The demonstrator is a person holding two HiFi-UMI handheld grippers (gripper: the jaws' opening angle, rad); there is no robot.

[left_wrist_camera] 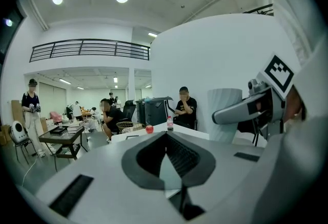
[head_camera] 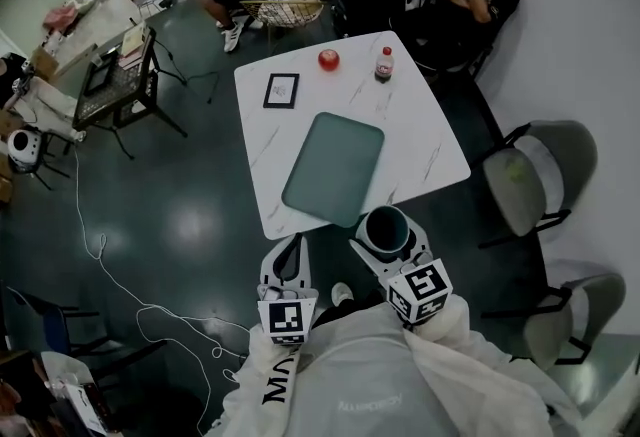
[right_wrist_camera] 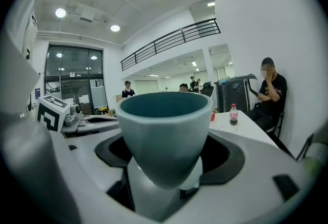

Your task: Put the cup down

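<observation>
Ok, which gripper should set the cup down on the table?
Right. The right gripper holds the grey-blue faceted cup beside the near edge of the white marble table; the left gripper is shut and empty.

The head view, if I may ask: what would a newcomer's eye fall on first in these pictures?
The teal-lined cup clamped in the right gripper, by the near edge of the white marble table, fills that gripper's view. A grey-green tray lies in the table's middle. The left gripper hangs shut and empty beside the right.
</observation>
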